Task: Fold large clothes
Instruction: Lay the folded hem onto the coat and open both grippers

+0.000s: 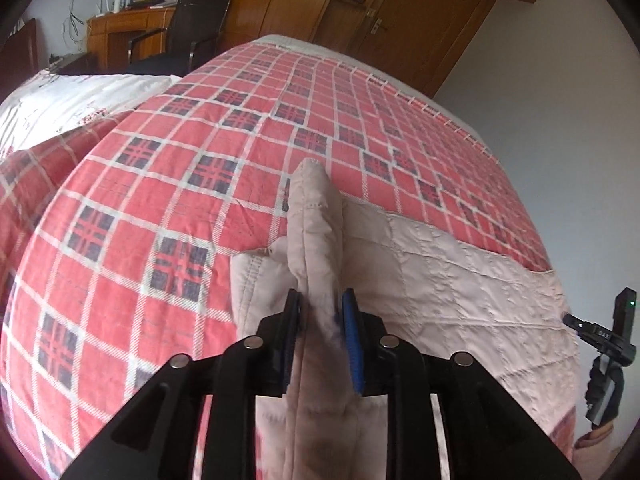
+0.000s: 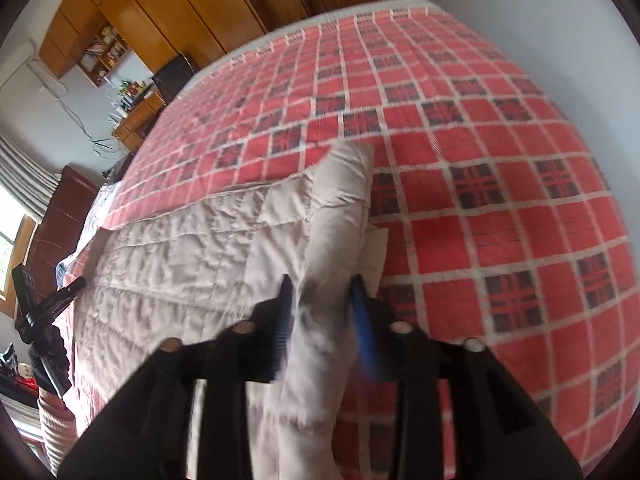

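A large pale pink quilted garment (image 1: 460,280) lies spread on the red plaid bedspread (image 1: 200,160). My left gripper (image 1: 322,300) is shut on a bunched fold of its left end, which sticks up past the fingertips. In the right wrist view the same garment (image 2: 180,248) stretches to the left, and my right gripper (image 2: 322,284) is shut on a raised fold at its right end. The right gripper (image 1: 604,344) also shows at the far right edge of the left wrist view, and the left gripper (image 2: 44,304) at the far left of the right wrist view.
The bedspread (image 2: 500,160) covers a wide bed. A white floral pillow (image 1: 68,104) lies at the left. Beyond the bed stand a black chair (image 1: 188,28), a wooden desk (image 1: 120,36) and wooden wardrobes (image 1: 360,0). A dark headboard (image 2: 64,208) and a window sit left.
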`<state>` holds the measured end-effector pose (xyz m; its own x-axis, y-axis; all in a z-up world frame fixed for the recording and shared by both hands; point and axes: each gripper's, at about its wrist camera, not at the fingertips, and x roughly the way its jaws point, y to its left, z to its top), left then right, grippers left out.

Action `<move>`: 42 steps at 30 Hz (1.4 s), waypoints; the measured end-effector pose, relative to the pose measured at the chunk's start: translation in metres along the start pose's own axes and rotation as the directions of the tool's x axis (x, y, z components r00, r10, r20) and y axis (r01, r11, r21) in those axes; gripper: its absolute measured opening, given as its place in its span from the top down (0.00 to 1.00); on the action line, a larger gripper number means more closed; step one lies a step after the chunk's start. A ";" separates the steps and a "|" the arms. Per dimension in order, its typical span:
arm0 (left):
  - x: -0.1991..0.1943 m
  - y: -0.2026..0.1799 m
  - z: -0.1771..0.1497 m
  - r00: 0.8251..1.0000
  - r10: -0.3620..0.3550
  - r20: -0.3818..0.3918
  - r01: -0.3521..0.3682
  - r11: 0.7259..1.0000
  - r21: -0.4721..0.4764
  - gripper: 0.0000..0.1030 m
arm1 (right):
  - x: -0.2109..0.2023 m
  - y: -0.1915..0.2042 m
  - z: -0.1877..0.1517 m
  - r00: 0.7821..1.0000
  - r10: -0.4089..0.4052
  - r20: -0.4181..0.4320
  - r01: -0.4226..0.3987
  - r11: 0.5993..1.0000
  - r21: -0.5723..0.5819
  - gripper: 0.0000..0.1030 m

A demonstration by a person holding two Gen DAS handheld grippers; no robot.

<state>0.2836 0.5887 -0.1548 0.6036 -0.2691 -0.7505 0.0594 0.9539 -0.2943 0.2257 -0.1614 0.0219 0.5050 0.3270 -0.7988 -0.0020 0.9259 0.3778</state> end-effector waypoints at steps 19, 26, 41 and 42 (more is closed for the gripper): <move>-0.063 -0.003 -0.116 0.999 -0.047 0.009 0.046 0.998 0.038 0.58 | -0.044 0.017 -0.122 0.993 0.091 -0.078 -0.102 0.981 -0.165 0.69; -0.065 0.001 -0.115 1.000 0.019 -0.022 -0.019 1.000 0.001 0.74 | -0.066 0.019 -0.125 0.992 0.114 -0.052 -0.122 0.974 -0.191 0.89; -0.049 0.012 -0.121 0.998 -0.049 -0.049 0.049 0.999 -0.015 0.88 | -0.041 -0.008 -0.121 0.978 0.176 -0.112 -0.183 0.982 -0.056 0.91; -0.052 0.012 -0.123 0.998 -0.055 -0.037 0.054 0.998 -0.017 0.89 | -0.040 -0.009 -0.122 0.978 0.174 -0.117 -0.181 0.982 -0.052 0.91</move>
<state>0.1554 0.5974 -0.1921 0.5701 -0.3254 -0.7544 0.0780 0.9355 -0.3446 0.1006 -0.1598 -0.0066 0.3924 0.5026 -0.7703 -0.1378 0.8602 0.4910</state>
